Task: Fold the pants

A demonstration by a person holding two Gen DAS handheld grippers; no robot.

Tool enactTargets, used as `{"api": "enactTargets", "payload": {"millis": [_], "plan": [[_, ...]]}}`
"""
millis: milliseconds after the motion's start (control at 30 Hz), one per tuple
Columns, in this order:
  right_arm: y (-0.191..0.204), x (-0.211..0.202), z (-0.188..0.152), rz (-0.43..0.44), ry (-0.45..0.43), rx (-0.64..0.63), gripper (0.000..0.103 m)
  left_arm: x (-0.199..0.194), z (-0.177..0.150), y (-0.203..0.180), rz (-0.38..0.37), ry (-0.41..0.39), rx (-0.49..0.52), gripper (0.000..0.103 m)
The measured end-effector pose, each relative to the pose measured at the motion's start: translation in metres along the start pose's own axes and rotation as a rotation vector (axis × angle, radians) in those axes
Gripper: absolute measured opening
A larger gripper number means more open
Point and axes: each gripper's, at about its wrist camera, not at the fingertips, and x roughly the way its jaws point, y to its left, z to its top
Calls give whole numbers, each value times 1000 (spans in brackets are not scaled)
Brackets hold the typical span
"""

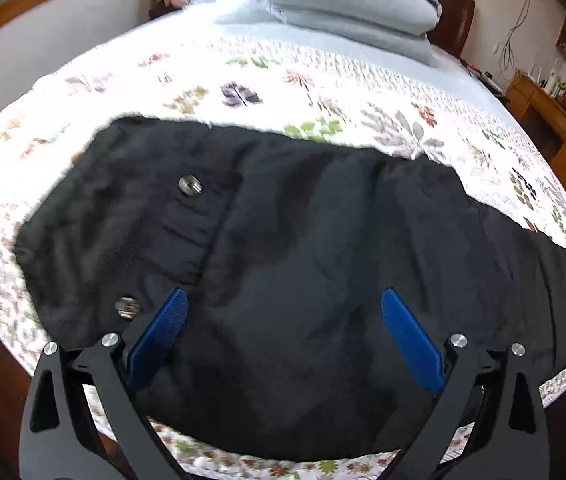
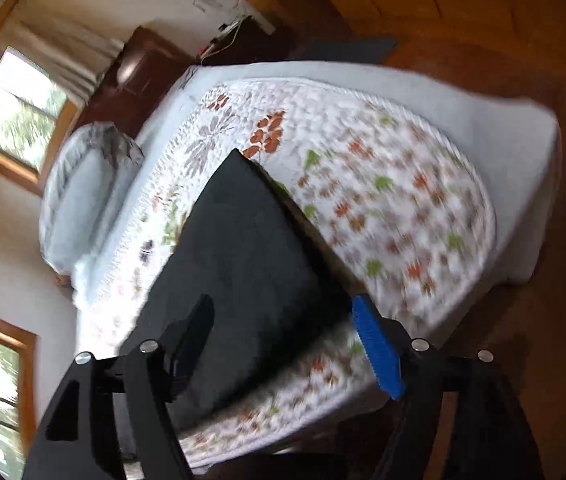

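A bed (image 1: 323, 80) fills most of both views, covered by a white quilt (image 1: 243, 76) printed with leaves in brown, green and grey. The quilt stops short of the bed's far end, where a pale grey sheet shows. On that far end lie grey pillows (image 1: 347, 4), stacked one on the other.

Black pants (image 1: 283, 260) lie spread across the near edge of the bed. In the left wrist view the waistband sits toward the left side, with the legs running off toward the right edge. The cloth is wrinkled and lies flat on the quilt. In the right wrist view the pants (image 2: 243, 260) narrow to a point toward the middle of the bed; that view is blurred.

A wooden cabinet (image 1: 555, 128) stands beside the right side of the bed, with small items on top that are too small to tell apart.

The left hand-held gripper (image 1: 285, 300) hovers over the seat of the pants, its blue fingers (image 1: 411, 340) spread wide with nothing between them. The right hand-held gripper (image 2: 283, 320) is also spread wide above the pants near the bed's near edge, its blue finger (image 2: 377, 348) over the quilt just beside the cloth.

Two metal snaps (image 1: 190, 185) shine on the waistband.
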Motion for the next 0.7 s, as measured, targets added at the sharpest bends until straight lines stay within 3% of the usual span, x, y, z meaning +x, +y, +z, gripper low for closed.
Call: {"api": "enactTargets", "payload": {"millis": [133,333,433,500,533,567,700], "plan": [[-14,14,-11,40,16,42,74,-17,2,5,77,-96,44,98],[-25,43,-10,115,8,119,73,2,2,37,153,-27,10,98],[-22,51,-6,156,4,127,63,9,1,42,167,-14,17,98],[-17,56,-3,165,0,129,62,14,-1,38,193,-3,47,98],[-15,58,-2,170,-2,123,56,16,-2,36,201,-1,57,98],[-13,60,0,173,-4,111,42,17,-2,36,205,-2,59,99],[-3,57,2,207,-23,73,25,18,-2,39,196,1,42,99]]}}
